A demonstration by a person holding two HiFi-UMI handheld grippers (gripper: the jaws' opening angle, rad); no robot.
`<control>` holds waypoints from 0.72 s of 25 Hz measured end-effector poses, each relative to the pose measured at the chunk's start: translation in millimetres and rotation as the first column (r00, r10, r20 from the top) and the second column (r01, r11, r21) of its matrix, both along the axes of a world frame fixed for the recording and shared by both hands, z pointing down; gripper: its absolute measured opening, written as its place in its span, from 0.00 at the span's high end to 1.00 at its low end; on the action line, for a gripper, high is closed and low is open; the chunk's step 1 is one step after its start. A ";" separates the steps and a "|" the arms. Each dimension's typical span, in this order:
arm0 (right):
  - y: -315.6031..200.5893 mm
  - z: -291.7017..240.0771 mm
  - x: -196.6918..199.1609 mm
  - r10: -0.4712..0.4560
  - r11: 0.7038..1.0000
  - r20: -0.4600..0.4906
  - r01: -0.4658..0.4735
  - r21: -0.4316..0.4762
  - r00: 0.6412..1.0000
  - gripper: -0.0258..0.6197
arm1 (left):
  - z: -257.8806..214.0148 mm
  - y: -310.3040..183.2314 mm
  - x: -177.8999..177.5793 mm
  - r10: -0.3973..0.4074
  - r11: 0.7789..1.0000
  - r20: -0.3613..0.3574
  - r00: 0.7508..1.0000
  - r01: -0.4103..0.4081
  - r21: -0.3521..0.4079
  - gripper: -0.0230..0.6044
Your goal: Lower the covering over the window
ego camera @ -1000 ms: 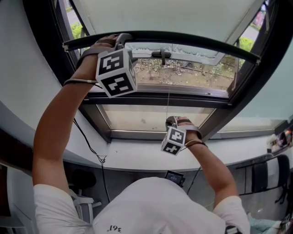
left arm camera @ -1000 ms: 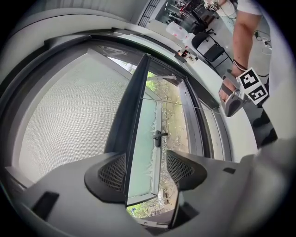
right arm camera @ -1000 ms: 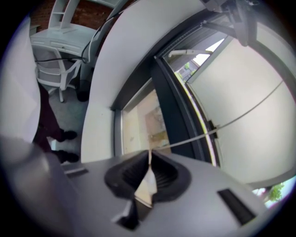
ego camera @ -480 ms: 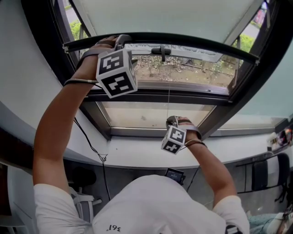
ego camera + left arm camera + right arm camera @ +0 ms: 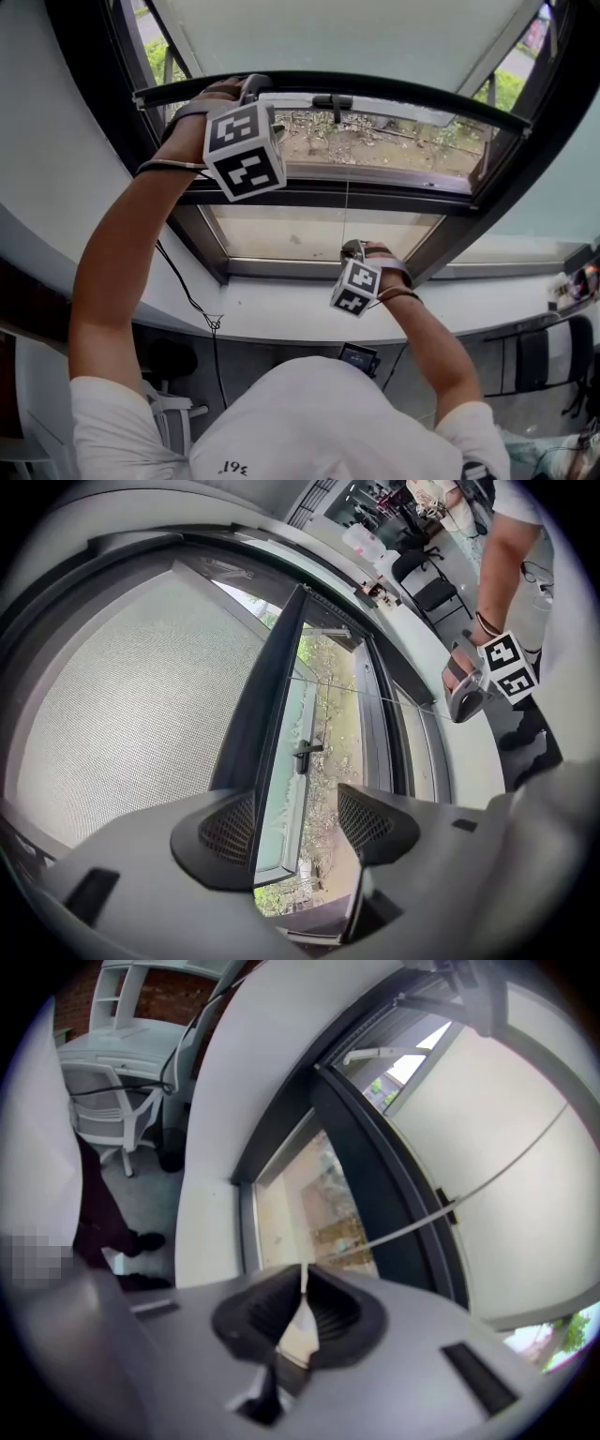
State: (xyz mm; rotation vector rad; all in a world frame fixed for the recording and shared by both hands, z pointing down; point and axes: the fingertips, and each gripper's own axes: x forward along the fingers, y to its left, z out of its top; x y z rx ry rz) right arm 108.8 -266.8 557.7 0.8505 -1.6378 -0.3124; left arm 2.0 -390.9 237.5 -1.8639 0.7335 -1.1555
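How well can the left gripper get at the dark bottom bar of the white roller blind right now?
Probably yes: the left gripper has its jaws apart either side of the dark bottom bar, with nothing else between. They would likely only need closing.

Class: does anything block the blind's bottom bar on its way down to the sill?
Nothing visible does. The bottom bar lies between the left tongs; below it, only the cord runs to the right tongs above the sill.

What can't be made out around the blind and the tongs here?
- Head view: tips of the left tongs, hidden behind the hand and marker cube.
- Head view: top of the blind, cut off by the upper edge.
- Head view: upper end of the cord, too thin against the window.
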 end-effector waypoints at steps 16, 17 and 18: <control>18.3 53.2 6.5 0.014 0.993 -0.013 -0.015 -0.119 1.000 0.91 | 59.3 4.2 -4.0 -0.007 0.995 0.026 1.000 0.009 -0.096 0.54; 17.8 54.2 8.4 0.021 0.992 -0.008 -0.022 -0.121 1.000 0.91 | 60.4 3.8 -3.5 -0.008 0.995 0.025 1.000 0.010 -0.097 0.54; 17.5 54.7 9.7 0.027 0.992 -0.004 -0.028 -0.121 1.000 0.91 | 60.9 3.7 -3.0 -0.009 0.995 0.024 1.000 0.011 -0.098 0.54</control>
